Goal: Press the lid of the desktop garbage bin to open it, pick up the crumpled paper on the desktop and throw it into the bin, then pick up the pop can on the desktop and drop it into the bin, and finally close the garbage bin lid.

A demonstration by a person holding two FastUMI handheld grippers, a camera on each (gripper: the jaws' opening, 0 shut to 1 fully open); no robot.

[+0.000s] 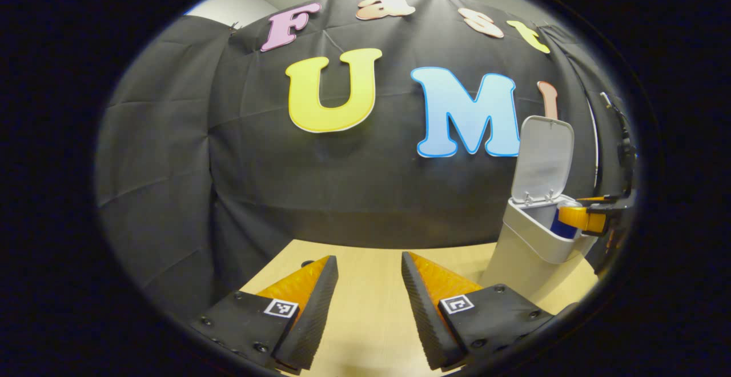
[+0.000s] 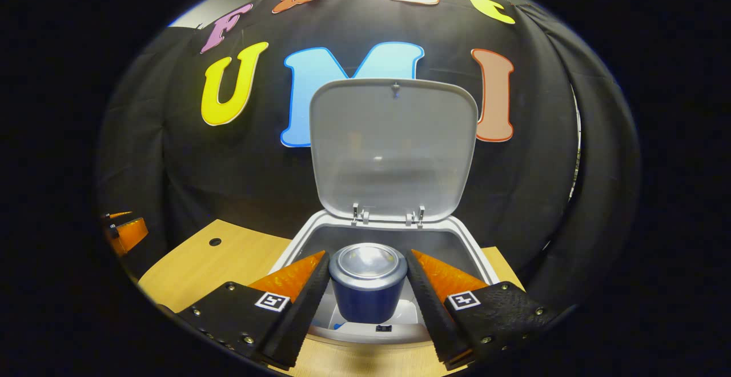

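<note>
- The right gripper is seen pinching the pop can, with one finger pressed against each side of it.
- The pop can is held upright; its body is dark blue and its end is a shiny silver disc with a raised rim.
- The can is held in the open mouth of the garbage bin, with its lower part below the rim.
- The bin is pale grey-white with rounded corners; its lid is raised upright on two hinges at the back edge.
- The left gripper is held spread, with nothing between its fingers, above the light wooden worktop.
- In the left gripper view, the bin is seen standing on the worktop to the right, and the blue can is seen at its mouth.
</note>
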